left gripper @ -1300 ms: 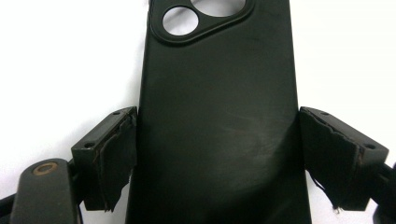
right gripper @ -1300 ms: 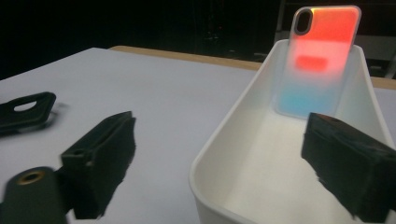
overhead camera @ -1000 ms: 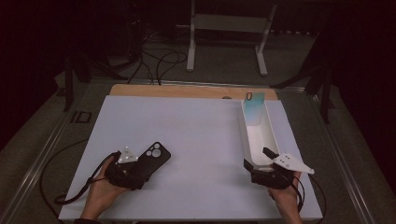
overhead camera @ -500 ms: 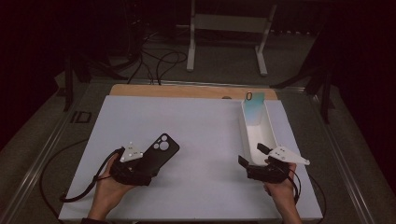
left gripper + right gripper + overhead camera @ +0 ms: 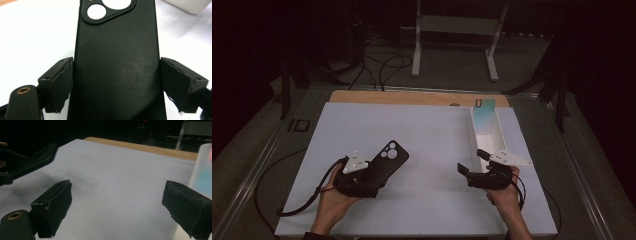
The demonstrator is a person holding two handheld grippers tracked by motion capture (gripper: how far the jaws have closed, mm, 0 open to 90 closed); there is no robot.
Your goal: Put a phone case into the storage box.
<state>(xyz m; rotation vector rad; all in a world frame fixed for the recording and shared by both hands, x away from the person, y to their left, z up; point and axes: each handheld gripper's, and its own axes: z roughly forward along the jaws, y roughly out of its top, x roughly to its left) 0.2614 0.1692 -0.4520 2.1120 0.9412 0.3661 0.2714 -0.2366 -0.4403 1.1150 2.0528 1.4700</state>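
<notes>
High view | our left gripper (image 5: pixel 371 176) pinches the black phone case (image 5: pixel 384 162) by its long edges, near left, long axis slanting far-right | right gripper (image 5: pixel 471 162) spread, empty, beside the white box (image 5: pixel 497 137), well right of the case

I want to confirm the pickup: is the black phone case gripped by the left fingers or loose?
Gripped: both fingers of the left gripper press the black phone case edges.

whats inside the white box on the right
A phone with a teal back leans upright at the far end of the white box. The rest looks empty, though its near end is covered by the right gripper.
</notes>
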